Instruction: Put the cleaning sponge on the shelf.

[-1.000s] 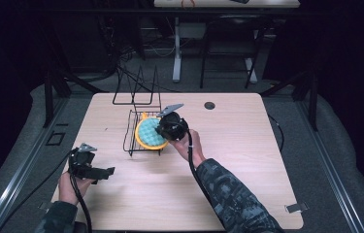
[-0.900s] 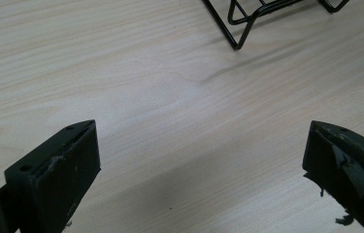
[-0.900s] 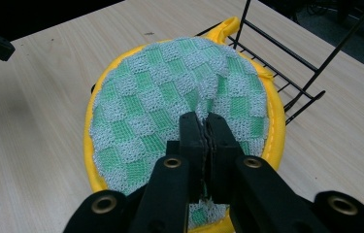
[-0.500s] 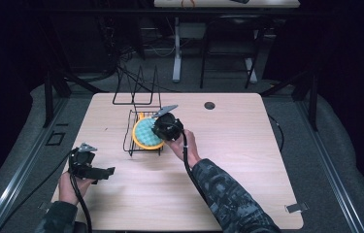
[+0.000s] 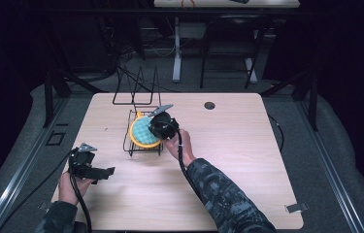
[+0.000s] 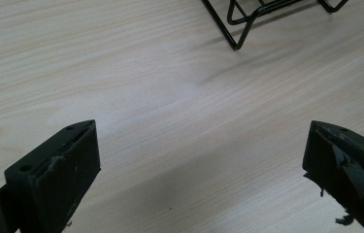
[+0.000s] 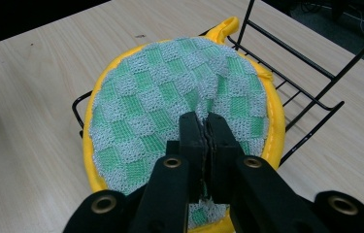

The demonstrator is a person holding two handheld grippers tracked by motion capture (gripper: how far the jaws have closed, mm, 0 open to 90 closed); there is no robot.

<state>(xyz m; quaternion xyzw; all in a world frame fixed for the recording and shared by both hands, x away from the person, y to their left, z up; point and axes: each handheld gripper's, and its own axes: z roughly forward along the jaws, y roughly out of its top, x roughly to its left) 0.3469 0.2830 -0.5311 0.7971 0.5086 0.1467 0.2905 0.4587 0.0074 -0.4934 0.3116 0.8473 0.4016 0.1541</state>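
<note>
- Pale wooden surface (image 5: pixel 247 160), wide and mostly bare, carrying everything in play.
- Black wire rack (image 5: pixel 143 145) standing left of centre on it; one foot of it showing at the top of the left gripper view (image 6: pixel 238 29).
- Round pot holder (image 7: pixel 170 111), green-and-white checks with a yellow border, lying across the rack's wires, hanging loop toward the rack's far side; seen from above as a yellow-rimmed disc (image 5: pixel 143 131) inside the rack.
- Right hand-held gripper (image 7: pixel 206 128) pressed together on a fold of the checked cloth near the near edge, fabric puckered up between the pads; from above (image 5: pixel 156 127) sitting at the disc's right side.
- Left hand-held gripper (image 5: pixel 106 171) parked near the front left corner, well apart from the rack, jaws spread wide over bare wood, nothing between them (image 6: pixel 199 160).
- Progress, as a judgement: grip made, cloth resting on the rack but still pinched; either a lift out or a final settling and letting go left to do, can't tell which from here. Left side idle so far.
</note>
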